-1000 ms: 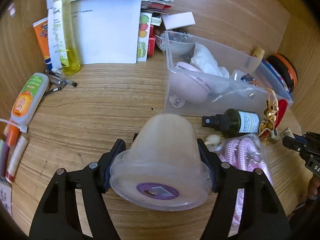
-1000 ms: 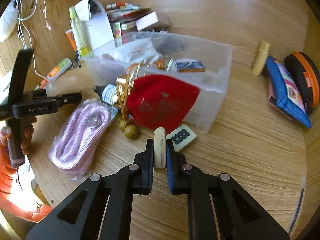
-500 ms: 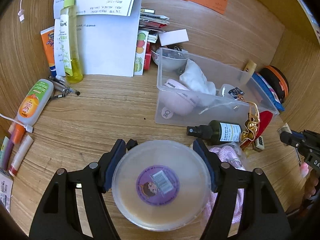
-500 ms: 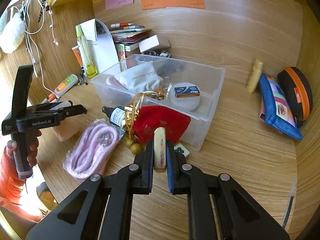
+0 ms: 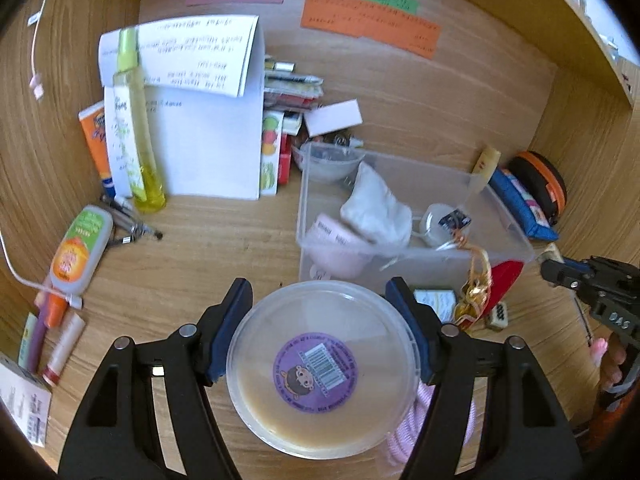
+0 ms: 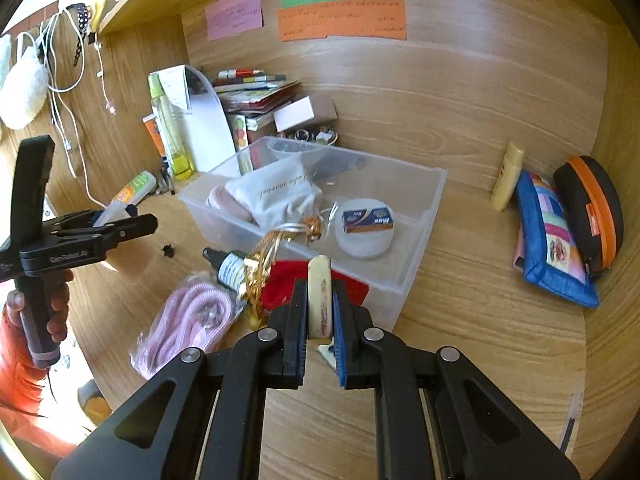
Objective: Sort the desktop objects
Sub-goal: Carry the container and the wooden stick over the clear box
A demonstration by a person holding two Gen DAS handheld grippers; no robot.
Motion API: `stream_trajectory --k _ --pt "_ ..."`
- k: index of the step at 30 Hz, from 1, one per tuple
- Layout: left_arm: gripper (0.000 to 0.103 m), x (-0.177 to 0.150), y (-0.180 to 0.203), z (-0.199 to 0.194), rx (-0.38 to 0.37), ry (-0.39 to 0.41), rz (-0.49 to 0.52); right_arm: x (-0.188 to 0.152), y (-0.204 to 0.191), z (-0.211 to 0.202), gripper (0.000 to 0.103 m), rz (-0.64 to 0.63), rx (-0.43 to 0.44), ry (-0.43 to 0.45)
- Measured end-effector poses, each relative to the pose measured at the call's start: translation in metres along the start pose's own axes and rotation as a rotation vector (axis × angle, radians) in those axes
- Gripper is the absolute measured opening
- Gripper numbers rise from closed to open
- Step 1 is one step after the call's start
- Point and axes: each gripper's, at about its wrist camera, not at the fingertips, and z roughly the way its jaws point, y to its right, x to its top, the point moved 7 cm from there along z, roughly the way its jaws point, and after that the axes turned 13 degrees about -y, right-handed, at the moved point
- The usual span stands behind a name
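My left gripper (image 5: 322, 312) is shut on a clear plastic cup (image 5: 322, 368) with a purple barcode sticker on its base, held above the desk, just in front of the clear storage bin (image 5: 400, 256). My right gripper (image 6: 320, 300) is shut on a cream mahjong tile (image 6: 319, 296), held on edge above the red pouch (image 6: 308, 280), near the bin's (image 6: 416, 264) front corner. The bin holds a white cloth bag (image 6: 280, 196), a pink case (image 5: 336, 244) and a round tin (image 6: 364, 228). The left gripper also shows in the right wrist view (image 6: 144, 224).
On the desk by the bin lie a dark spray bottle (image 6: 228, 266), a pink rope bundle (image 6: 188, 324) and another tile (image 5: 498, 314). Papers, a yellow bottle (image 5: 134, 128) and tubes (image 5: 78, 252) stand left. A blue pouch (image 6: 550, 236) and orange-trimmed case (image 6: 592, 208) lie right.
Both grippers have risen and tilted back, so more of the back wall shows. The cup has tipped from lying forward to base-on toward the camera. The tile has stayed clamped.
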Motion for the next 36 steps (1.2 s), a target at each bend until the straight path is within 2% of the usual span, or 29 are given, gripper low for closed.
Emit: stream_trajectory --k 5,12,22,29,36 --pt "0.068 0.017 0.008 -0.006 0.001 0.001 0.040 0.011 0.005 0.002 0.010 -0.004 -0.009 0.004" --pt "0.068 0.036 0.026 0.000 -0.084 -0.025 0.070 0.026 0.010 0.007 0.010 0.001 -0.005 0.005" --pt "0.068 0.073 0.046 0.007 -0.136 -0.020 0.109 0.044 0.018 0.022 0.010 0.002 0.010 -0.004" --pt "0.068 0.092 0.055 0.030 -0.157 -0.037 0.131 0.053 0.028 0.039 0.010 0.021 0.017 -0.030" --pt "0.068 0.094 0.062 0.057 -0.163 -0.084 0.148 0.053 0.037 0.057 0.010 0.025 0.012 -0.067"
